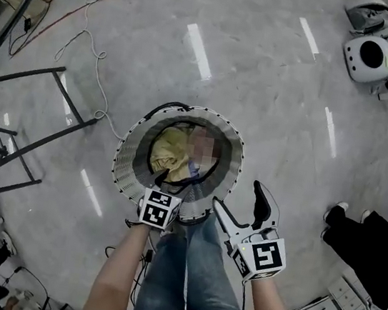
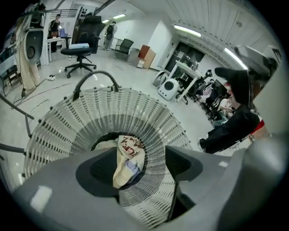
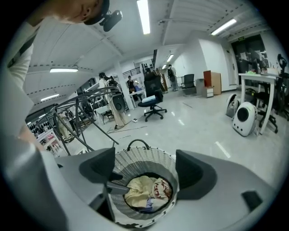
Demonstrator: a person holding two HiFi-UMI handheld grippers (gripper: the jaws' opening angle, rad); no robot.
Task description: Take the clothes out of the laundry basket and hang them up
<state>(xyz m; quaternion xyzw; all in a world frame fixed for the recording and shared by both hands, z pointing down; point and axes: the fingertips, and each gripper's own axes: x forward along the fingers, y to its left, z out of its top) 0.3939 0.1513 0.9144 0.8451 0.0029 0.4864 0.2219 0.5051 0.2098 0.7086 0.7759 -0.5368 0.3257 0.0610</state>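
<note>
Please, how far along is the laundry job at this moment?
Done: nothing visibly; the metal rack shows bare bars. In hand: left gripper, open, reaches into the laundry basket toward the cream garment; right gripper hovers open, empty. Left: grasp, lift, hang everything.

1. The only lettering in view is red print on a cream cloth [image 2: 130, 153] that lies in the laundry basket [image 2: 67, 131]
2. In the left gripper view the print sits on the far, upper fold of the cloth, seen between the open jaws; a few red block letters show, but the fold bends and cuts them, so no word can be read for sure
3. In the right gripper view the same red print shows on the cloth's right side, too small to read
4. The left marker cube [image 1: 160, 209] and the right marker cube [image 1: 263, 257] carry black-and-white square patterns, not letters or numbers
</note>
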